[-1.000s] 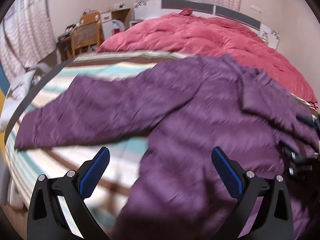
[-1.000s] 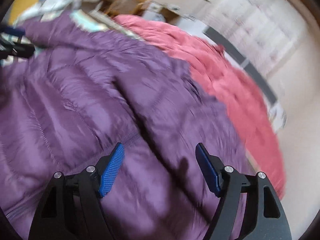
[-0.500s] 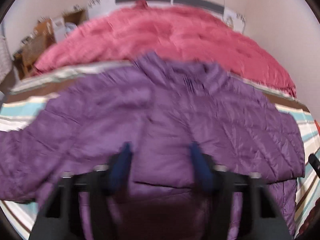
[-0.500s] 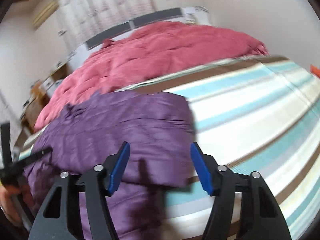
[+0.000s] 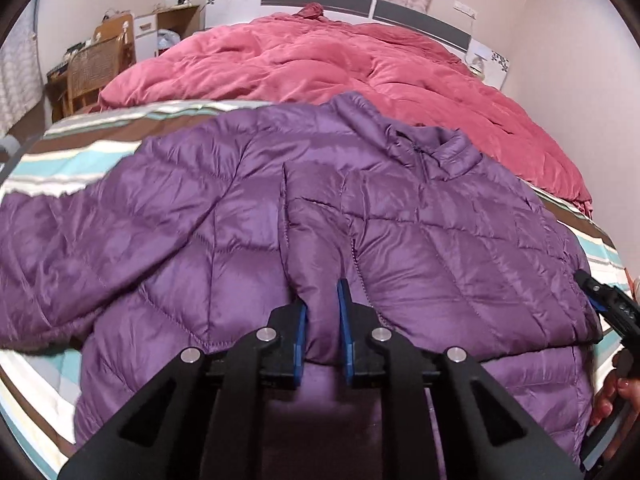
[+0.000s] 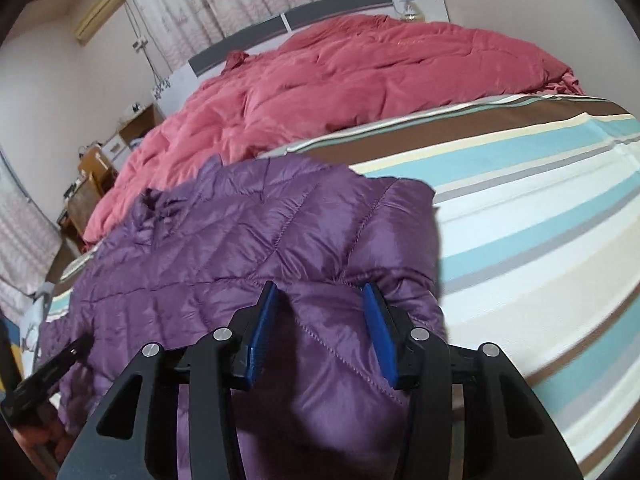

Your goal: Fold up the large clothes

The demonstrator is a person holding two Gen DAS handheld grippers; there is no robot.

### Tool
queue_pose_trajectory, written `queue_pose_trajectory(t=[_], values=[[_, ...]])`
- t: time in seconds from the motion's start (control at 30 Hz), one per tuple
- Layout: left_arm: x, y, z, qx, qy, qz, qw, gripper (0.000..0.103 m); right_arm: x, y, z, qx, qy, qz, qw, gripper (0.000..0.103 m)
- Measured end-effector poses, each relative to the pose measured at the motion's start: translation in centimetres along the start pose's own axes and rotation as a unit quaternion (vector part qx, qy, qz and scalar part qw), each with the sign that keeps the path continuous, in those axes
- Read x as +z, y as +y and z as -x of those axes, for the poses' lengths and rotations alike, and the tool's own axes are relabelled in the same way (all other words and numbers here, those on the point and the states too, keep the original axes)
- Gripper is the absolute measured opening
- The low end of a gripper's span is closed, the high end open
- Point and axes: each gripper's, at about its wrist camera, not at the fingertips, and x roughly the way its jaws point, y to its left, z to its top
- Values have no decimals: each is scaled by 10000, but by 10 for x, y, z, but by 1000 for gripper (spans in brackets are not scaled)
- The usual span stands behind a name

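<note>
- The left gripper (image 5: 322,312), at the bottom centre of the left wrist view, has its jaws closing on a pinched ridge of the purple jacket (image 5: 400,220); the blue pads already press the fabric from both sides.
- The right gripper (image 6: 320,320), at the bottom centre of the right wrist view, is also closing. A puffy fold of the jacket (image 6: 248,240) sits between its pads, which stand wider apart; whether they bite yet is hard to tell.
- The jacket lies spread across the striped bedsheet (image 6: 540,208), its collar towards the top of the frame and one sleeve running out to the left edge of the left wrist view.
- It looks like a quilted down shell: light, soft, springy and slick. A thin pinch will likely slip, so gathering a thick fold along a stitched seam or hem seems safest.
- Beyond it, in the upper half of both views, is a rumpled red duvet (image 5: 340,60).
</note>
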Motion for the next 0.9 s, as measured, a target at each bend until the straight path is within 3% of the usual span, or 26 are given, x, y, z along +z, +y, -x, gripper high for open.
queue_pose_trajectory(t=[0.13, 0.3, 0.37, 0.43, 0.47, 0.6, 0.73, 0.9], values=[[-2, -2, -12, 50, 54, -23, 10000, 25, -6, 4, -13, -346, 97, 310, 9989, 44], [-5, -3, -12, 60, 1, -65, 10000, 29, -4, 10, -20, -580, 79, 484, 9971, 44], [-4, 0, -9, 5, -2, -14, 10000, 38, -5, 9, -19, -571, 90, 464, 9972, 44], [-6, 5, -3, -34, 0, 39, 10000, 64, -5, 10, -12, -560, 52, 483, 9972, 44], [-7, 8, 0, -44, -18, 56, 10000, 69, -6, 12, -6, -557, -8, 532, 9970, 44], [-13, 28, 18, -129, -90, 306, 9994, 73, -19, 20, 23, -471, -197, 705, 9962, 44], [-19, 63, 38, -110, -256, 790, 9965, 87, -35, 29, 40, -446, -256, 951, 9941, 44], [-25, 119, 64, 393, -505, 1179, 9910, 90, -40, 31, 31, -651, -151, 1088, 9918, 44]])
